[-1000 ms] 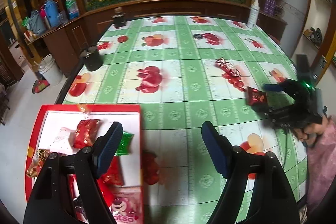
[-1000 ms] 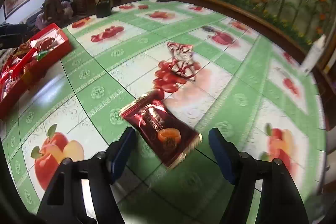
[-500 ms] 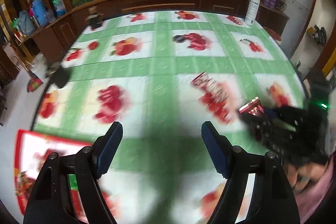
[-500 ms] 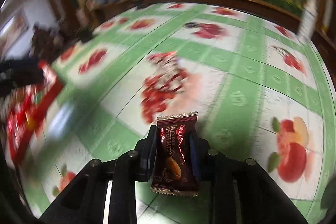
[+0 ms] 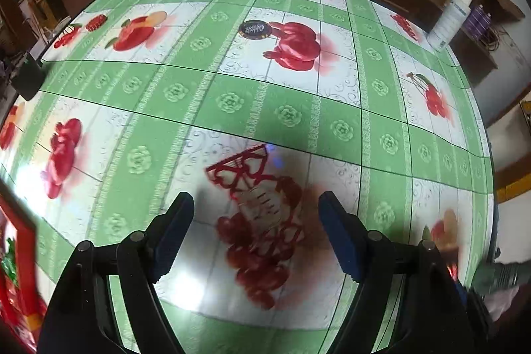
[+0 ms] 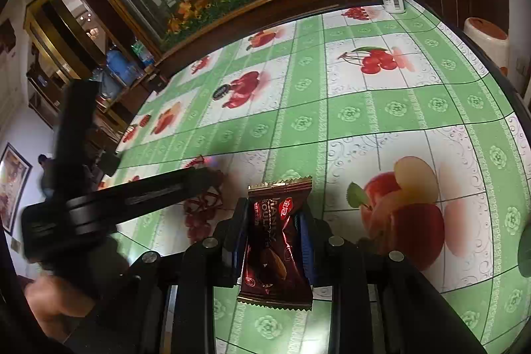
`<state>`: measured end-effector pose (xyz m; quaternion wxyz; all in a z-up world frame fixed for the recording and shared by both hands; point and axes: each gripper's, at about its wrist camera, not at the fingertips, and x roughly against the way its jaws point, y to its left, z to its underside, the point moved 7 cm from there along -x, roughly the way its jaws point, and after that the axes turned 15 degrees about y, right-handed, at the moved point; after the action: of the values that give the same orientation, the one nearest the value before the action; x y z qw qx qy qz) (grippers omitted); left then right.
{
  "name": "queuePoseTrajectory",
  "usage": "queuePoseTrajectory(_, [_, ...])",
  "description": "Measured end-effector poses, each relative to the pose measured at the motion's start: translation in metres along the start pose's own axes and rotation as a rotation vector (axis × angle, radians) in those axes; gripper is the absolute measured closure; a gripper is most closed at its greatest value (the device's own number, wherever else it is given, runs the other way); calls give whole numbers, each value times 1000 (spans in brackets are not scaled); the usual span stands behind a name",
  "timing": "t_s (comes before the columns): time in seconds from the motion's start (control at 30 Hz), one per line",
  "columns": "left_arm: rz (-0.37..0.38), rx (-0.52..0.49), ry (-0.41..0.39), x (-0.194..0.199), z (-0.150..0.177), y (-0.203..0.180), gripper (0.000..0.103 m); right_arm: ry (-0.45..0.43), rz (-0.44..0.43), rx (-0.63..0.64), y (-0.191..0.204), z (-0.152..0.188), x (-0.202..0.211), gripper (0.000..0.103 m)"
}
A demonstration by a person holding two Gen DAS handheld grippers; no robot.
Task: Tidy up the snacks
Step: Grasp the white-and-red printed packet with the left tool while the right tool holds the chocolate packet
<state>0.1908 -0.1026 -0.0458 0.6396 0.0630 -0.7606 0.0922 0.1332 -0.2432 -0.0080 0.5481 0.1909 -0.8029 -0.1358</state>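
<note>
The right gripper (image 6: pixel 272 238) was pitched steeply down over the desk (image 6: pixel 381 115), its jaws clamped on a dark red snack (image 6: pixel 277 244) across its narrow width. The snack was held clear of the desk, its long axis running along the fingers, the crimped top end pointing to 12 o'clock in the right wrist view. The left gripper (image 5: pixel 255 231) was also tipped down, its jaws apart with nothing pressed between them; a clear wrapper (image 5: pixel 255 188) printed with red hearts lay on the desk below the gap, its long axis running from 11 to 5 o'clock. A red tray (image 5: pixel 20 254) edge was seen at 8 o'clock, and a round dark snack (image 5: pixel 255 29) lay at 12 o'clock.
</note>
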Motion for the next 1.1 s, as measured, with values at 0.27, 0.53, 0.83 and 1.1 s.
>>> queuePoseTrajectory(0.27, [-29,-71,-64,-5,-5,-7,78,13,-18,-39,-9,0,2,74])
queuePoseTrajectory(0.53, [-8,-162,-40,1,19,9,84,14,-7,-40,-9,2,3,74])
queuePoseTrajectory(0.83, [62,-198,-122,53,81,70,84,36,-152,-30,7,9,0,74])
queuePoseTrajectory(1.1, [27,-221,-300,108,157,149,84,-35,-203,-11,45,27,-2,74])
